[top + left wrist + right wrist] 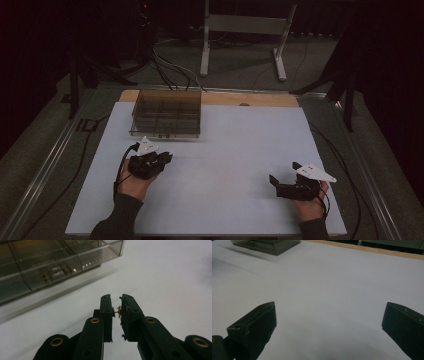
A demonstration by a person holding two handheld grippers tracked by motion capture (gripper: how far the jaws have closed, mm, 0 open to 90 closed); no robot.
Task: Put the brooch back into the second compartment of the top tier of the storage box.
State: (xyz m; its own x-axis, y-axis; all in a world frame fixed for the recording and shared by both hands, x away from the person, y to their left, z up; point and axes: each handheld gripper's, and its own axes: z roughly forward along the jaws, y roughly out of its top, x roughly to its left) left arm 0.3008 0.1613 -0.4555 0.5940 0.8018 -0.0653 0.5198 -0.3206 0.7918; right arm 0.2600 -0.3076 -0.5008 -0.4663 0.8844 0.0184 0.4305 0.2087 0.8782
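Dark surroundings frame a pale worktop (225,150), where a smoky clear compartment box (166,113) sits near the far left edge. The left tool (117,311) is clamped on a tiny brass-coloured part (116,311), pinched between its pads just short of the box, while the right tool (329,317) rests wide open and empty, well apart. To do the drop well, I would carry the part level over one chosen compartment and lower it inside the walls before easing the pinch.

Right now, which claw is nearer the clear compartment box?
Left. The left claw sits just in front of the clear compartment box, pinching a small metal part. The right claw is across the table, open.
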